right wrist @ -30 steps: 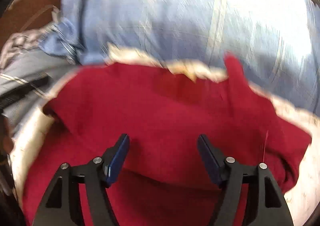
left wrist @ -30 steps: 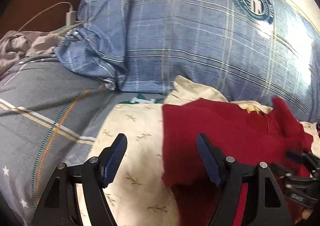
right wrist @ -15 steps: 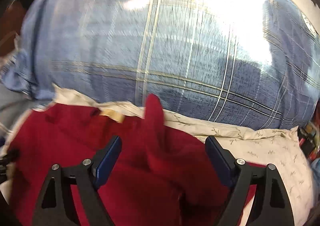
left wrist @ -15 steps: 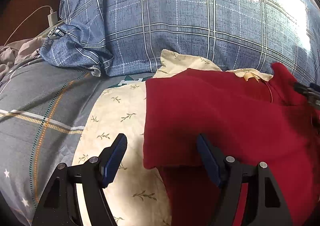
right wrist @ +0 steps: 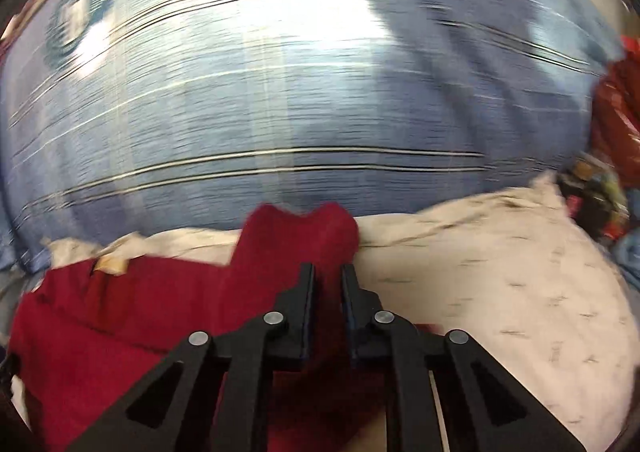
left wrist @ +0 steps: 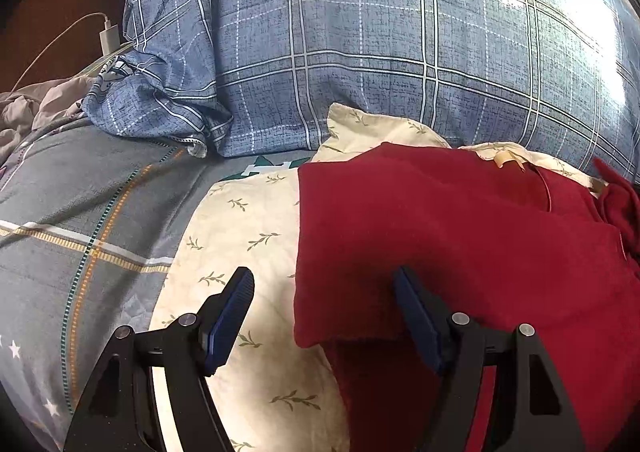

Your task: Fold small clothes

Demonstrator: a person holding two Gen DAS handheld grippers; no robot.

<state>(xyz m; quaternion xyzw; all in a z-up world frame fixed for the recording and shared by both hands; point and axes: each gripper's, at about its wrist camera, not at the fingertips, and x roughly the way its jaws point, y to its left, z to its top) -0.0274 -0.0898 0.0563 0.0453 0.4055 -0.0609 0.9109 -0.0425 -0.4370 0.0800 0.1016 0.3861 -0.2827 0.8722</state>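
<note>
Red garment lies on a cream pillow printed with small leaf sprigs, which sits on a bed against a large blue plaid pillow. In the left wrist view its near left part is folded over, making a straight edge down the left side and a lower layer showing beneath. A cream tag shows at its far edge.

The right gripper has just snapped together and now pinches a raised flap of the red garment at its far right end; the cloth stands up in a peak just past the fingertips, in front of the blue plaid pillow. This gripper angles downward over the cream pillow, and its view is streaked with motion blur.

The left gripper is spread wide and angled down at the garment's near left edge. Its right finger lies over the red cloth, its left finger over bare cream pillow, and the pads press on nothing.

Further left, a grey plaid bedsheet covers the bed, with a white charger and cable beyond it.
</note>
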